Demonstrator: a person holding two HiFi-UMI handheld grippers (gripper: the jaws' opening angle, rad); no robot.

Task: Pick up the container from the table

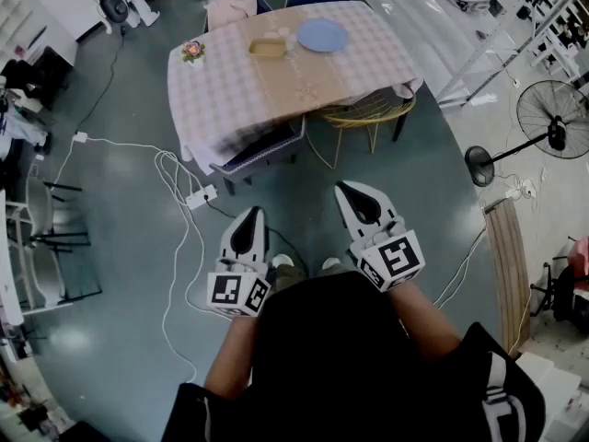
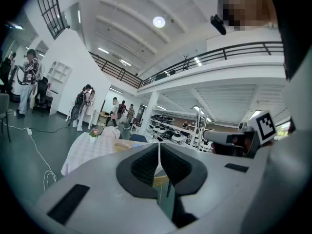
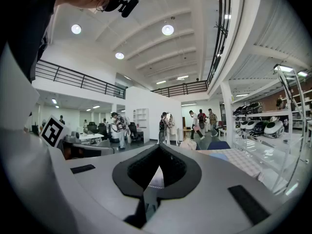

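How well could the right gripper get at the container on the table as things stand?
Probably not yet: the right gripper hangs over floor short of the table, and the container sits toward its far side. Chairs line the near side.

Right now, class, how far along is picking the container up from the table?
Nothing looks done: the container sits on the table beside the blue plate. Nothing is in hand: the left gripper and right gripper are shut, empty, short of the table. Still to do: approach, open, grasp, lift.
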